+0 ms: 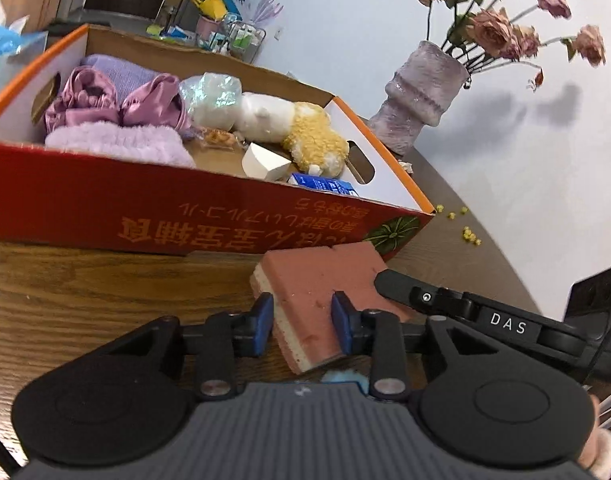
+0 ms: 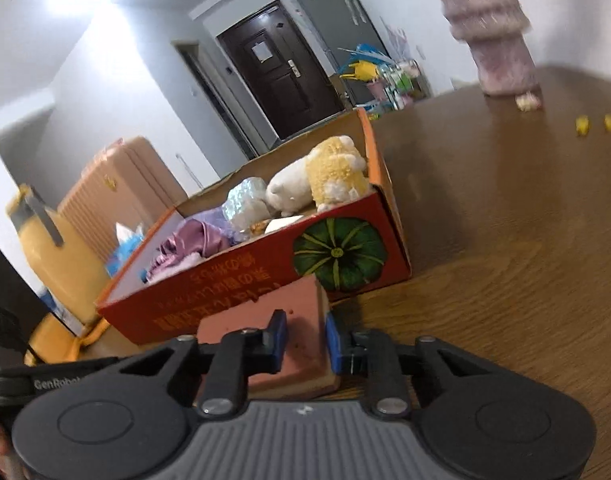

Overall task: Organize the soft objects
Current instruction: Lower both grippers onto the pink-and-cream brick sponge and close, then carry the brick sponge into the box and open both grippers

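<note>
— Pink sponge [image 1: 325, 292], cream layer underneath, lying on the wooden table [image 1: 85, 300] just in front of the red box [image 1: 145, 216]. Both claws are on it. The left gripper [image 1: 303, 322] has its blue pads [image 1: 262, 322] narrowed onto the near edge, one on each face.

— And the other one?

— The right gripper [image 2: 303, 338] is pinched onto the same sponge [image 2: 261, 312] at the corner by the pumpkin picture [image 2: 339, 254]; its black finger shows in the left camera resting across the sponge's far corner. How hard either is squeezing I can't tell. The sponge's near end is cut off behind the gripper bodies, and there's something pale blue under it that I can't make out.

— What's in the box?

— A white and yellow plush toy [image 1: 293, 128], shiny purple satin cloth [image 1: 117, 100], a fluffy lilac piece [image 1: 117, 144], a crinkly iridescent packet [image 1: 213, 94], a white wedge [image 1: 263, 162] and a blue carton [image 1: 325, 186] mostly hidden by the front wall (its print is too small to read).

— Beyond it?

— A furry mauve vase [image 1: 421, 96] of dried pink roses [image 1: 501, 32], with yellow crumbs [image 1: 469, 234] scattered on the table near it. Across the room, a dark door [image 2: 281, 68] and a peach suitcase [image 2: 117, 192].
</note>
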